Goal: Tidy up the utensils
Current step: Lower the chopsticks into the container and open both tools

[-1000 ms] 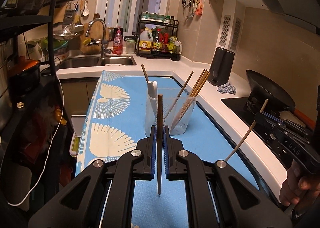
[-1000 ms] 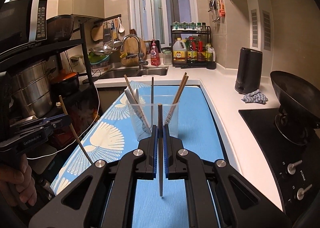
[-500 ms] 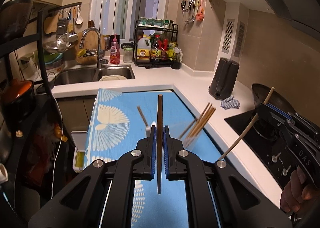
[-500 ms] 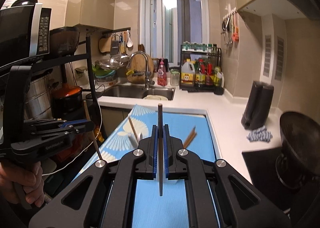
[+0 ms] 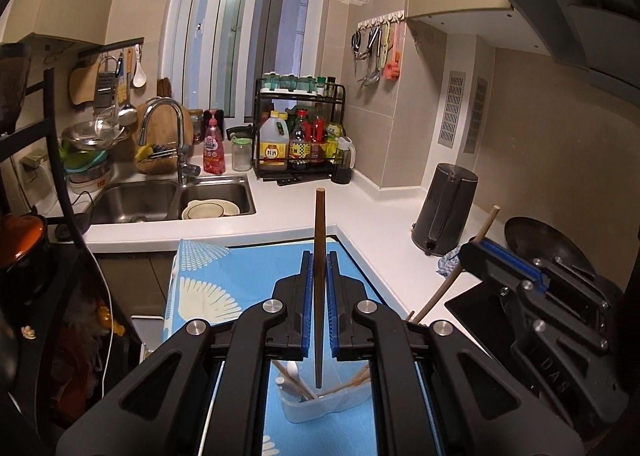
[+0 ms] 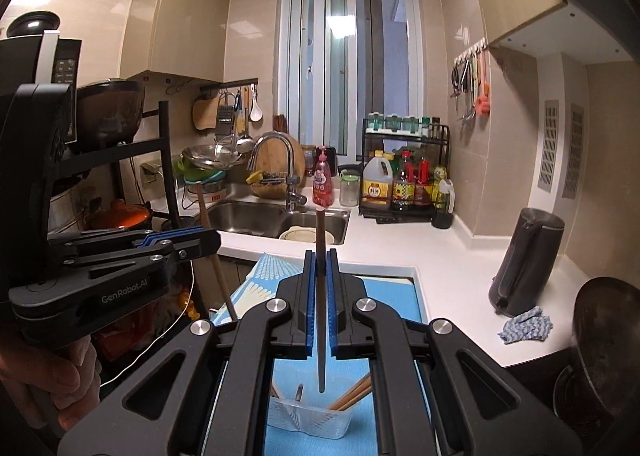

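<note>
My left gripper (image 5: pixel 319 262) is shut on a dark wooden chopstick (image 5: pixel 319 224) that stands upright between its blue pads. My right gripper (image 6: pixel 320 260) is shut on a second upright chopstick (image 6: pixel 320 232). Both hang high above a clear plastic holder (image 5: pixel 320 406) (image 6: pixel 308 422) on the blue mat (image 5: pixel 240 272), with several chopsticks and a white spoon (image 5: pixel 292 370) in it. The right gripper also shows at the right of the left wrist view (image 5: pixel 472 252), its chopstick slanting. The left gripper appears at the left of the right wrist view (image 6: pixel 212 242), held by a hand (image 6: pixel 44 376).
A double sink (image 5: pixel 168 196) with a bowl lies beyond the mat, a condiment rack (image 5: pixel 300 132) behind it. A dark kettle (image 5: pixel 444 208) and a blue cloth (image 6: pixel 526 324) sit on the white counter. A wok (image 5: pixel 544 244) rests on the stove, a black shelf rack (image 6: pixel 120 160) at left.
Both grippers have risen and come nearer to the holder with their chopsticks. The holder has slid from mid-frame to the bottom of both views, beneath the fingers.
</note>
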{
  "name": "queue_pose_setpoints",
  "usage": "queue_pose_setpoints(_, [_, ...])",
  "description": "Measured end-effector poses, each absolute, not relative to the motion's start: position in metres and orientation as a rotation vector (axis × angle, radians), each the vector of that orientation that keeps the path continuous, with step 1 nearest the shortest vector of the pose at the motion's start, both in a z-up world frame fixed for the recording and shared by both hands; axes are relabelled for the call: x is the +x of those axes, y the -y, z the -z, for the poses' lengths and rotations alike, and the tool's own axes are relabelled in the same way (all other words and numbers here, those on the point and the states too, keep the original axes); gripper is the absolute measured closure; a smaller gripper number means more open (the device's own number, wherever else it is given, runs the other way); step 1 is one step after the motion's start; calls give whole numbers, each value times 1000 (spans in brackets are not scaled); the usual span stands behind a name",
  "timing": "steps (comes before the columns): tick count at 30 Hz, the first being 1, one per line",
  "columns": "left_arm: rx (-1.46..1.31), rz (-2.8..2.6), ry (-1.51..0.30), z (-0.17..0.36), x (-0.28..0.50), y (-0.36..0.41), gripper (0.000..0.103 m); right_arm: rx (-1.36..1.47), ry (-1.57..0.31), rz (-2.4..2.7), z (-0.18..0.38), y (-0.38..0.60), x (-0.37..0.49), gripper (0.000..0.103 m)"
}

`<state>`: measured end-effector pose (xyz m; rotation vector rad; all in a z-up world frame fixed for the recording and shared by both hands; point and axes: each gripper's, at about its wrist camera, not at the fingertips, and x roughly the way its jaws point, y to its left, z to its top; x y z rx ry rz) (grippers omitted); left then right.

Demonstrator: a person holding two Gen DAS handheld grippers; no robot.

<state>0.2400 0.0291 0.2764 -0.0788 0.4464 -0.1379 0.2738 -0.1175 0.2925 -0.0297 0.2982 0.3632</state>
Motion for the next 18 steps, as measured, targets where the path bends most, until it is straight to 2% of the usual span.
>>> queue_pose_setpoints(11, [-36, 153, -605, -196, 281, -16, 96, -9, -434, -358, -220, 120, 316, 98])
queue_pose_setpoints(18, [-13, 144, -638, -184, 280, -13, 96, -8, -483, -365, -195, 122, 317, 98])
